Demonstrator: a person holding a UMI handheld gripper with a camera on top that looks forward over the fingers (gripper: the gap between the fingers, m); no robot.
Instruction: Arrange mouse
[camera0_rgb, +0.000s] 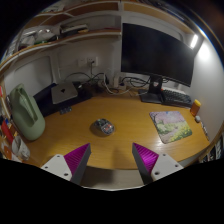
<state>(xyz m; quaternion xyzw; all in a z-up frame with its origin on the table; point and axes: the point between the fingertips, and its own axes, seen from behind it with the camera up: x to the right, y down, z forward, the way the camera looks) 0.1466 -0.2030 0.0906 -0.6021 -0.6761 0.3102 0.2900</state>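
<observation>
The gripper (110, 160) is held above the near edge of a wooden worktop (100, 105), its two fingers set wide apart with nothing between them. The magenta pad (76, 155) of the left finger and the matching one (146, 157) on the right finger face each other across bare air, and both fingers sit short of anything lying on the wood.

Just ahead of the fingers, roughly on the line between them and near the middle of the worktop, lies a small dark rounded object (104, 126), which looks like the mouse, though its details are too small to make out. It rests alone on the bare wood, well apart from the fingers.

To the right of it, and a little farther back, a pale mouse mat (171, 124) with a printed picture lies flat. At the left side stands a pale green jug-like container (27, 115), with some small items near its base that cannot be told apart.

Farther back, a grey box (63, 93) sits by the wall, with cables (110, 84) trailing across the rear of the worktop. A large dark monitor (156, 54) stands behind on its foot, with a dark keyboard-like shape (178, 97) beside the foot. Above, on the left, shelves (60, 35) carry assorted clutter
</observation>
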